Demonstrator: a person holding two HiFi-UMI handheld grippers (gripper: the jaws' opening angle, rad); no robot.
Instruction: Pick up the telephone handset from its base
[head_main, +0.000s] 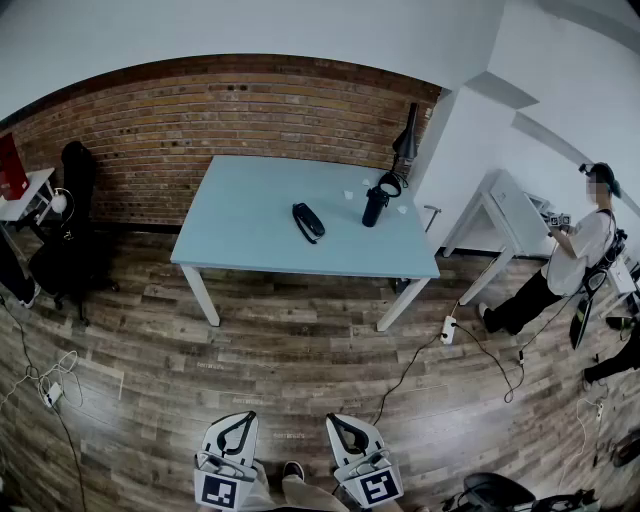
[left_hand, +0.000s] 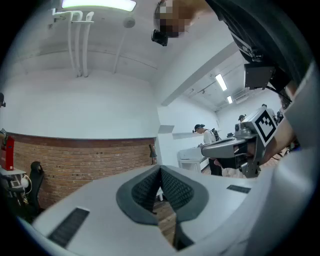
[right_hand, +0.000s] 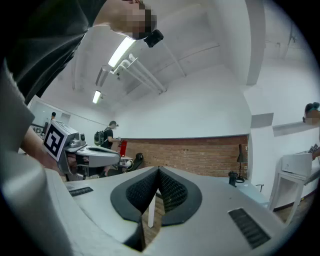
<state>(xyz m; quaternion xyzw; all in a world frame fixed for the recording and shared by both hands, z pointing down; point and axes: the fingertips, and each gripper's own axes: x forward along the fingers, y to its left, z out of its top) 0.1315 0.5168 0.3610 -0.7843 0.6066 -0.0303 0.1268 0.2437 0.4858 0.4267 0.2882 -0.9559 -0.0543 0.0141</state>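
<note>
Light blue table (head_main: 250, 200) stands mid-room on a plank floor (head_main: 300, 340), its far edge close to a brick wall (head_main: 200, 110)

Telephone (head_main: 308, 222): black, lying flat near the table's middle, a little toward the table's right half. It is too small in the head view to tell handset from base. Nothing touches it.

On the same table top, right of the telephone and apart from it, is an upright black cylinder (head_main: 374, 206) with a few small white bits beside it. A black lamp (head_main: 406, 138) rises at the table's far right corner.

Left gripper (head_main: 247, 416) and right gripper (head_main: 333, 419) are side by side over the floor. Both are well short of the table's front edge and point toward the table, level. Neither is anywhere near the telephone.

- Left gripper view: ribbed pads (left_hand: 175, 187) meet at the tips with nothing between them. Only floor shows through the slit lower down.
- Right gripper view: the same, pads (right_hand: 172, 192) closed tip to tip, holding nothing.

Around the table:
- a black office chair (head_main: 75, 215) off the table's left end, by the wall
- a white side table (head_main: 500, 205) off the table's right end
- a person (head_main: 570, 260) standing just beyond that side table, facing it
- a power strip (head_main: 449, 329) on the floor near the table's right front leg, with a dark cable trailing away from it
</note>
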